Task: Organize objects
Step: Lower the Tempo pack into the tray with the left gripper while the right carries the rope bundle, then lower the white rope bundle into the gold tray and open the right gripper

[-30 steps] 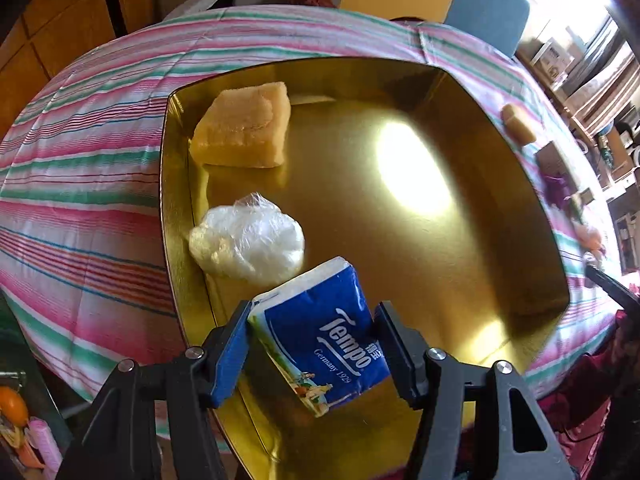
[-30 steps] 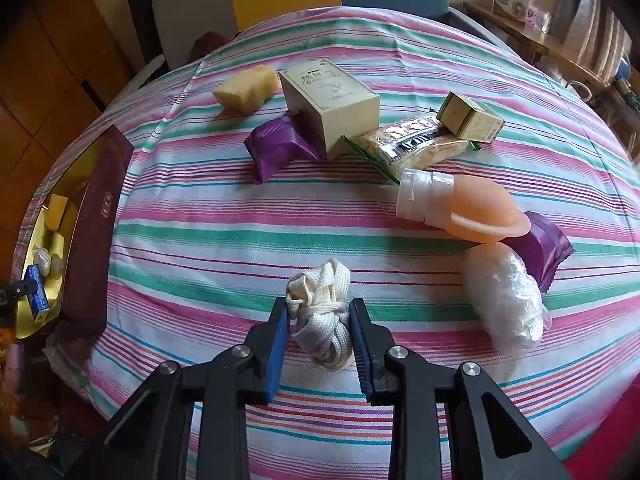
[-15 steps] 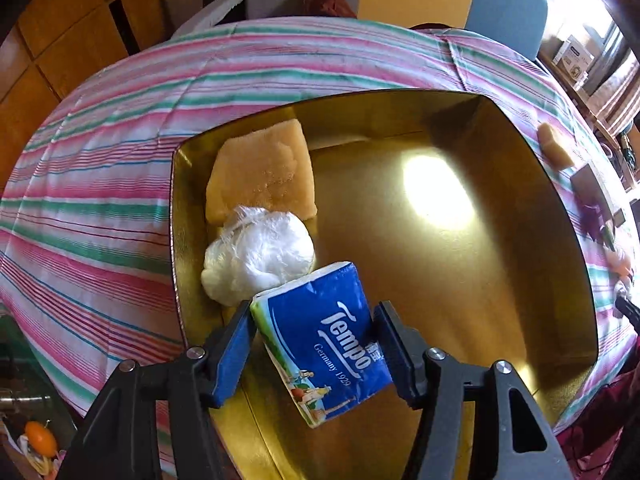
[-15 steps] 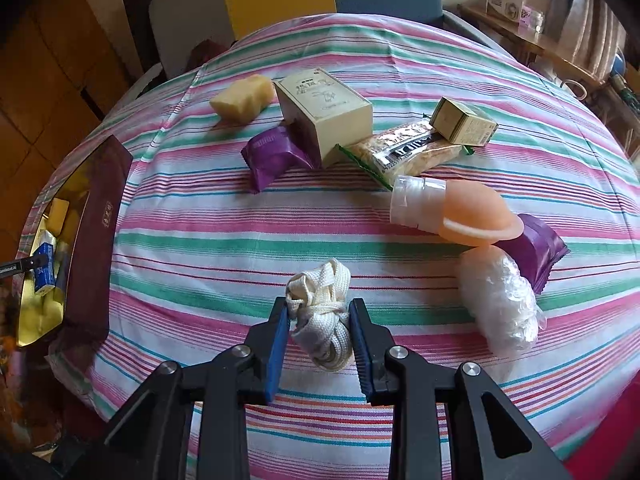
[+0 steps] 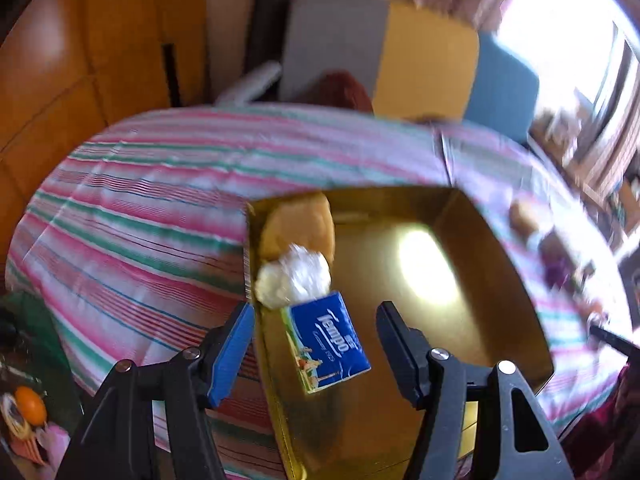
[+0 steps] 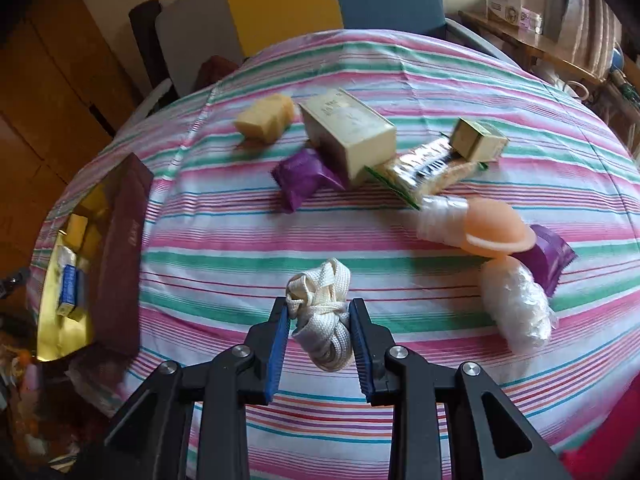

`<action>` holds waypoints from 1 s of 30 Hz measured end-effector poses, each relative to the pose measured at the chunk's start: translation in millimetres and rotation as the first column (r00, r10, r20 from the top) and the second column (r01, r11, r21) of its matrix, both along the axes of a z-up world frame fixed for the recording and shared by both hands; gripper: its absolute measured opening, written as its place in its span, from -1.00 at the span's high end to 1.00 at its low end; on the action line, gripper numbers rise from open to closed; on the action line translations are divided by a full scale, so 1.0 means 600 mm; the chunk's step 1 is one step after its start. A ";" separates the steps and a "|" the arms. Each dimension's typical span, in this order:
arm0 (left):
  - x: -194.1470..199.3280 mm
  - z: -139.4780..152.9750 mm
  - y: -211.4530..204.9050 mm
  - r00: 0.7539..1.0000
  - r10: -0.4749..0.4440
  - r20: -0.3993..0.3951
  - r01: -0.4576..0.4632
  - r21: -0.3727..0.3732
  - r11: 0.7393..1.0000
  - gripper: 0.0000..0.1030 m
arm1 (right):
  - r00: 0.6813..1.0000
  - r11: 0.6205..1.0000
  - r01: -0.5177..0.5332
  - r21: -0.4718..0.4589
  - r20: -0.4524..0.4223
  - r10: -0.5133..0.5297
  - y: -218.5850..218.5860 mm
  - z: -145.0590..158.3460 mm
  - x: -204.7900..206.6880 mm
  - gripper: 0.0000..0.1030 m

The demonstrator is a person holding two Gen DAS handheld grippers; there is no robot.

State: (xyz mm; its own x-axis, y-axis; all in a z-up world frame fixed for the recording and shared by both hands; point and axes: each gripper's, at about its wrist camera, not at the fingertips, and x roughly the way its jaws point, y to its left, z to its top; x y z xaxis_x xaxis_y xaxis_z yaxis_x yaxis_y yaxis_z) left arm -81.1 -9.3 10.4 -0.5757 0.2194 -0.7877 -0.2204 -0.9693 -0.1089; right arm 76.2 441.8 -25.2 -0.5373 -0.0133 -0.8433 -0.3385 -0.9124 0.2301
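- My left gripper [image 5: 316, 344] hangs above the near left corner of the gold tray [image 5: 500, 240]; its jaws are opening and stand well clear of the blue tissue pack [image 5: 328, 344], which lies loose in the tray, below the gap between them.
- Just beyond the tissue pack sits a white plastic-wrapped ball [image 5: 294, 280], touching it, and behind that a yellow sponge [image 5: 298, 224] rests against the tray's left wall.
- The tray sits on the counter's striped cloth [image 5: 140, 220]; the left view is blurred, so the things off to the right of the tray are unclear to me.
- My right gripper [image 6: 320, 336] has its jaws clamped on a bundle of white cord [image 6: 322, 312], pads pressed to both sides of it.
- I cannot tell whether the cord's lower end touches the cloth.
- Further out on the counter I see a second sponge [image 6: 266, 118], a beige box [image 6: 348, 136], a purple packet [image 6: 302, 178], a silver snack packet [image 6: 428, 168] and a small green box [image 6: 478, 140] grouped together.
- To the right lie a peach-coloured cap on a clear bottle [image 6: 480, 228], another purple packet [image 6: 550, 256] and a white plastic bundle [image 6: 516, 304].
- From the right camera the tray [image 6: 54, 320] shows at the far left edge, with a dark maroon outer wall [image 6: 120, 260].
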 end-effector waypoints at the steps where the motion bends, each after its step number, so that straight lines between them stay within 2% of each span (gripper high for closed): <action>1: 0.010 0.006 -0.010 1.000 0.022 -0.021 -0.022 0.015 1.000 -0.25 | 0.999 0.999 -0.032 -0.013 -0.026 0.032 -0.019 0.017 -0.009 0.41; 4: 0.016 0.014 -0.032 0.997 0.058 -0.052 -0.057 0.032 0.998 -0.25 | 0.976 0.980 -0.194 -0.030 -0.104 0.190 -0.106 0.071 -0.050 0.41; 6: 0.021 0.014 -0.043 0.995 0.077 -0.056 -0.075 0.034 0.997 -0.25 | 0.938 0.946 -0.324 -0.022 -0.136 0.318 -0.188 0.095 -0.082 0.41; 8: 0.027 0.015 -0.053 0.994 0.092 -0.059 -0.090 0.038 0.995 -0.25 | 0.885 0.893 -0.450 -0.023 -0.147 0.442 -0.273 0.104 -0.112 0.41; 12: 0.034 0.012 -0.075 0.989 0.129 -0.073 -0.125 0.049 0.991 -0.25 | 0.765 0.768 -0.640 -0.028 -0.112 0.634 -0.440 0.079 -0.156 0.41; 16: 0.039 0.000 -0.101 0.987 0.151 -0.048 -0.148 0.063 0.987 -0.25 | 0.691 0.688 -0.722 -0.072 -0.040 0.721 -0.553 0.022 -0.191 0.41; 19: 0.042 -0.011 -0.114 0.985 0.166 -0.042 -0.163 0.062 0.985 -0.25 | 0.676 0.675 -0.731 -0.105 0.022 0.736 -0.593 -0.021 -0.211 0.38; 23: 0.047 -0.020 -0.126 0.982 0.180 -0.049 -0.178 0.046 0.983 -0.25 | 0.678 0.674 -0.721 -0.163 0.036 0.734 -0.611 -0.051 -0.220 0.28; 26: 0.048 -0.023 -0.124 0.983 0.174 -0.052 -0.172 0.040 0.984 -0.25 | 0.683 0.677 -0.717 -0.167 0.026 0.730 -0.611 -0.053 -0.217 0.08; 27: 0.049 -0.023 -0.123 0.984 0.171 -0.054 -0.169 0.037 0.985 -0.25 | 0.689 0.681 -0.712 -0.171 0.015 0.725 -0.607 -0.051 -0.216 -0.11; 28: 0.050 -0.023 -0.120 0.984 0.168 -0.056 -0.166 0.036 0.985 -0.25 | 0.695 0.684 -0.708 -0.175 0.000 0.719 -0.602 -0.047 -0.214 -0.21; 30: 0.052 -0.020 -0.117 0.986 0.158 -0.060 -0.156 0.037 0.987 -0.25 | 0.708 0.694 -0.699 -0.170 -0.028 0.706 -0.589 -0.034 -0.210 -0.22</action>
State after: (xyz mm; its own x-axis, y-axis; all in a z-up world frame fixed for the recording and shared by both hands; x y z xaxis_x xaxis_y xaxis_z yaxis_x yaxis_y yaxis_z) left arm -49.8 -79.2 -1.7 -0.6531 0.1465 -0.7430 -0.0728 -0.9887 -0.1310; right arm -49.9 88.5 -45.5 -0.2859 -0.5063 -0.8135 0.3753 -0.8403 0.3911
